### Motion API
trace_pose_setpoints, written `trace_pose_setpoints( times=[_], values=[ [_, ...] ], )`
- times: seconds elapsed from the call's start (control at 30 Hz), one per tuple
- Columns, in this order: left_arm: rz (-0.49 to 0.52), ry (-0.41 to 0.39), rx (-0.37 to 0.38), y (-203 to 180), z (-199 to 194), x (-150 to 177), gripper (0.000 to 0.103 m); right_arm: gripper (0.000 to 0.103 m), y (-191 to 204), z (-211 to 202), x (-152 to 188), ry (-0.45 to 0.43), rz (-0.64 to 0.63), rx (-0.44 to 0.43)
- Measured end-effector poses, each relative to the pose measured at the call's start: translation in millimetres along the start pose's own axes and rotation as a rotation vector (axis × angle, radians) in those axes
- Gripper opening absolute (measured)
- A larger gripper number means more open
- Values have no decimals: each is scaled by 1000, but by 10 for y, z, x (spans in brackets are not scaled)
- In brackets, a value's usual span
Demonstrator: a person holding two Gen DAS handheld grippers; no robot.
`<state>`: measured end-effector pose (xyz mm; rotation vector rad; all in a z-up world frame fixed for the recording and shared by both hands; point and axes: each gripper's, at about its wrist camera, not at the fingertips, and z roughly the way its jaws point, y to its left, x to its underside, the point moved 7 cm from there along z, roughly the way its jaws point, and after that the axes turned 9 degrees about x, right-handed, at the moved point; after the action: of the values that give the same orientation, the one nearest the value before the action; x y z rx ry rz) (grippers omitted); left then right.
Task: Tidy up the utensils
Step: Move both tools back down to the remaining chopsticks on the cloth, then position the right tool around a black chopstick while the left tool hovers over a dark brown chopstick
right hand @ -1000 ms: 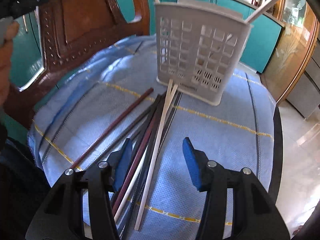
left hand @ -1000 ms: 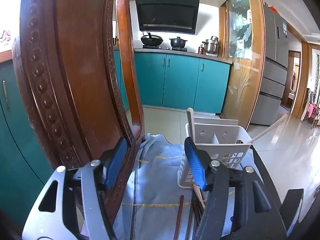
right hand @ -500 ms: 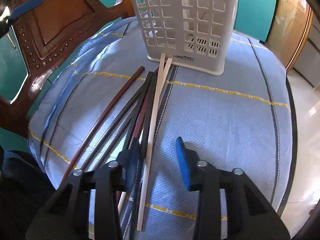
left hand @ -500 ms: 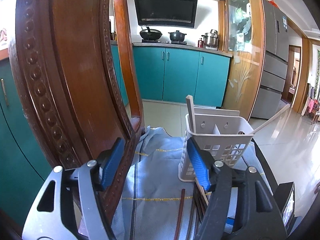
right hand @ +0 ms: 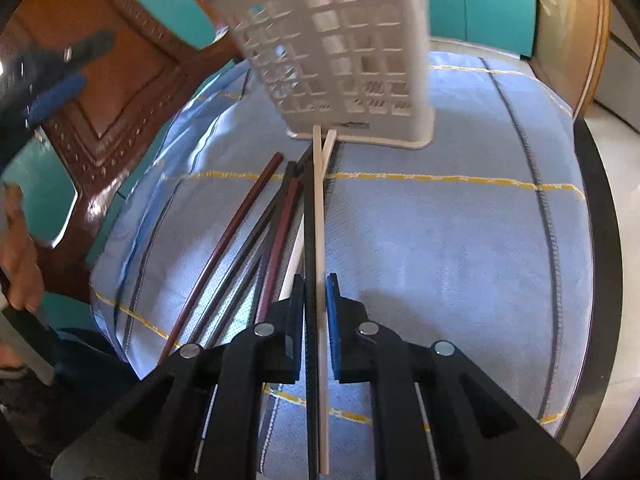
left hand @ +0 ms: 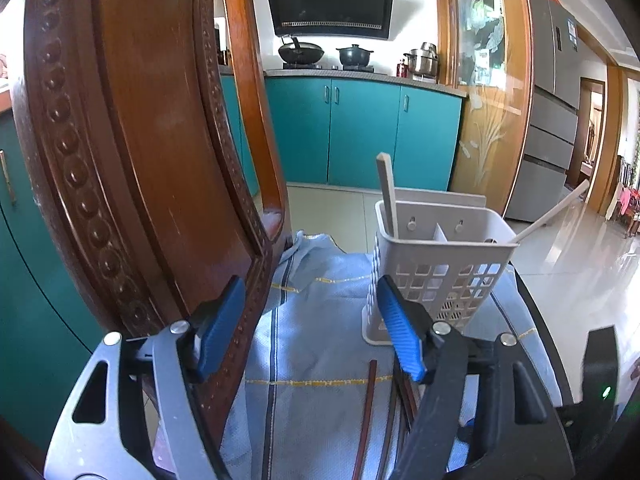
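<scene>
Left wrist: blue cloth (left hand: 320,344) covers table; teal cabinets (left hand: 360,132) behind.

Right gripper (right hand: 315,300) has just closed, angled downward; left gripper (left hand: 310,328) stands wide.

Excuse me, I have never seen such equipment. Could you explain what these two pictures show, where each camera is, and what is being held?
A person holds a two-finger hand tool in each hand; a camera on each looks along its fingers. In the left view, the left gripper is open and empty, beside a wooden chair. In the right view, the right gripper has just closed on a black chopstick and a pale chopstick. More chopsticks lie on the blue cloth, before a white basket.
</scene>
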<state>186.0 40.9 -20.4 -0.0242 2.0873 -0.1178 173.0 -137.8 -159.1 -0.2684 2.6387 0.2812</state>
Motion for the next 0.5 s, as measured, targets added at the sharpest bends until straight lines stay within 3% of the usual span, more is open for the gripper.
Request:
trace_pose_setpoints(
  times=[0.2,0.37,0.5],
  values=[
    [5,100,23,-68,179,169,70,12,-246,-63,30,17,78,12],
    [10,156,20,-79,272,258,70,8,-451,-73,19,7,127,101],
    [19,186,17,-93,316,322,71,8,-505,-43,-3,7,144,112]
  ],
)
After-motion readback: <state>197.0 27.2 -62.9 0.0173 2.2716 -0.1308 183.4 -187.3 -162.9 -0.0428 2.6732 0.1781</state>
